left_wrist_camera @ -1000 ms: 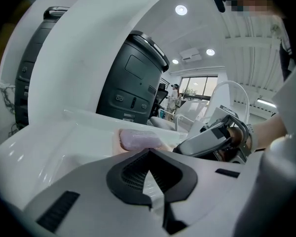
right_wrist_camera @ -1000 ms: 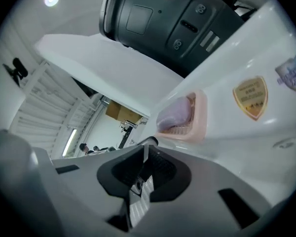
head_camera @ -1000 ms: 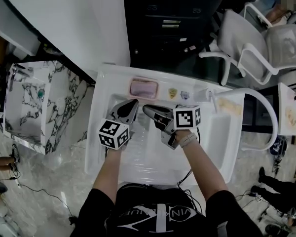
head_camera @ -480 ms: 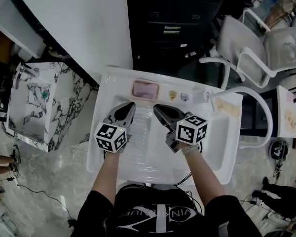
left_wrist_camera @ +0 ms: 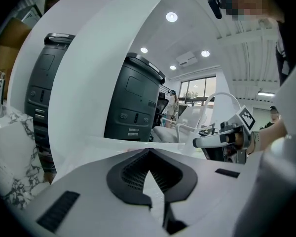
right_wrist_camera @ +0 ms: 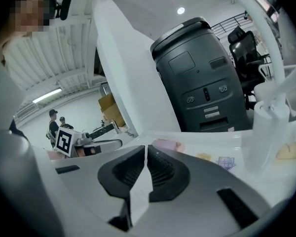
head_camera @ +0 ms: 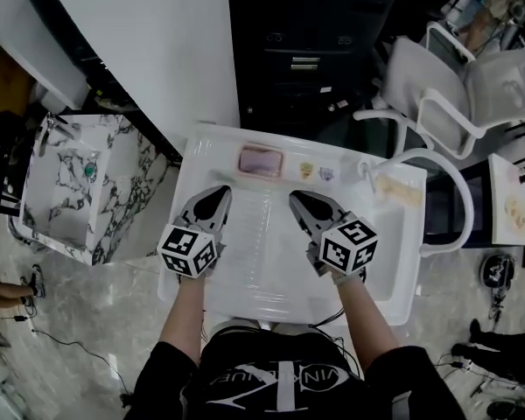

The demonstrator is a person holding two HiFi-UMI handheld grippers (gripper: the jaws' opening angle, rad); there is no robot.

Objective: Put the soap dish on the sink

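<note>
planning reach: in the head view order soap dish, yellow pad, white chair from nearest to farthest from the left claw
1. soap dish, back rim of the sink, just ahead of the left claw
2. yellow pad, right end of that rim
3. white chair, beyond the sink, upper right

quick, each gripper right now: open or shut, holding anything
Left hand-held gripper: closed, holding nothing.
Right hand-held gripper: closed, holding nothing.

Left tool, jaws together, faces sink rim
</note>
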